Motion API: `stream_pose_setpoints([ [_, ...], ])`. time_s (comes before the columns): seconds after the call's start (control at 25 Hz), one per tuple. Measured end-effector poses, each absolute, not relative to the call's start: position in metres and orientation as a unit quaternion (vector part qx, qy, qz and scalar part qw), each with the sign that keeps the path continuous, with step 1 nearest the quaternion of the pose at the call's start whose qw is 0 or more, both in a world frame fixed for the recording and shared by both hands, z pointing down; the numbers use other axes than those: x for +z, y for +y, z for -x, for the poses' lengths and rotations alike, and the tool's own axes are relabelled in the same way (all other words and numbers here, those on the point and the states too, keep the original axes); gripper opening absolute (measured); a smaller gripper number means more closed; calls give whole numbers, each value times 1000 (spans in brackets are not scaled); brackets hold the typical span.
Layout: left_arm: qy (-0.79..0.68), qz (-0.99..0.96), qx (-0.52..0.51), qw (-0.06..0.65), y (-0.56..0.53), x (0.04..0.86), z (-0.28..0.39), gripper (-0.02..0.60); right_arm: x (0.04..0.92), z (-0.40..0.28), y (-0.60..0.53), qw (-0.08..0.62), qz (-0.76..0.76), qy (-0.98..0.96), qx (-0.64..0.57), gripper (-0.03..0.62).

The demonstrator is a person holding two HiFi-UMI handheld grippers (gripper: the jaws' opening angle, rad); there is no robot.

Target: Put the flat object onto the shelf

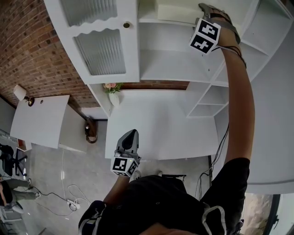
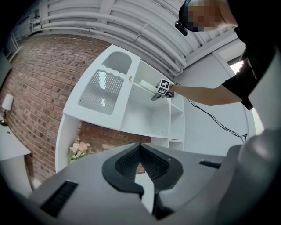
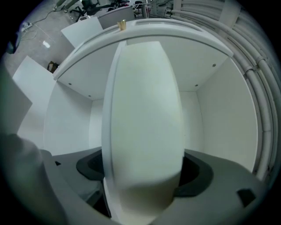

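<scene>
The flat white board (image 3: 145,123) is up in the top open compartment of the white shelf unit (image 1: 172,64). From the head view it looks like it's lying on the top shelf board (image 1: 151,20), near the back. In the right gripper view it runs straight out between my jaws and fills most of the picture.

My right gripper (image 1: 205,8) is up there with my arm stretched out. The jaws are spread wide on either side of the board's near end, and as far as I can tell the pads aren't squeezing it.

My left gripper (image 2: 140,151) is down low over the white tabletop (image 1: 156,133), with its jaws closed together and nothing in them.

Left of the open shelves there's a cabinet door with ribbed glass (image 1: 98,50) and a little brass knob (image 1: 126,25). Below that is a small vase of pink flowers (image 1: 111,88), with a brick wall (image 1: 27,50) behind.
</scene>
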State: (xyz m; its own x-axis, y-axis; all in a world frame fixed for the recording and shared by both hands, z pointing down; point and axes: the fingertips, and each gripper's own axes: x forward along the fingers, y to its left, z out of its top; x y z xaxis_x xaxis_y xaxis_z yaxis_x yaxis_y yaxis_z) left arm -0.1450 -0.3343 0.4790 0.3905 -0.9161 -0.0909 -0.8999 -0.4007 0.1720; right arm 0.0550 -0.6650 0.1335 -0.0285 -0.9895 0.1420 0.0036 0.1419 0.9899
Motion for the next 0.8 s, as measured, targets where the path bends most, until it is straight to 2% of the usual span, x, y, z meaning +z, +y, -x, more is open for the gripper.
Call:
stream_pose_setpoints([
  [0.2, -541, -836, -83, 47, -324, 479, 140, 11, 121, -58, -616, 466, -469, -580, -476, 413],
  [0.28, -539, -837, -83, 46, -322, 479, 138, 11, 118, -56, -581, 391, -477, -642, -456, 411],
  [0.4, -537, -839, -81, 47, -321, 480, 136, 9, 126, -55, -509, 215, -468, -755, -405, 403],
  [0.44, -535, -840, -80, 47, -321, 481, 135, 10, 136, -59, -485, 167, -468, -774, -393, 372],
  [0.52, -530, -843, -77, 45, -321, 481, 133, 9, 168, -74, -443, 103, -480, -787, -374, 190],
  [0.64, -528, -845, -77, 41, -324, 481, 132, 10, 248, -89, -405, 36, -514, -809, -282, 104],
  [0.8, -520, -850, -74, 44, -326, 481, 122, 9, 381, -84, -379, -1, -529, -843, -98, 50],
])
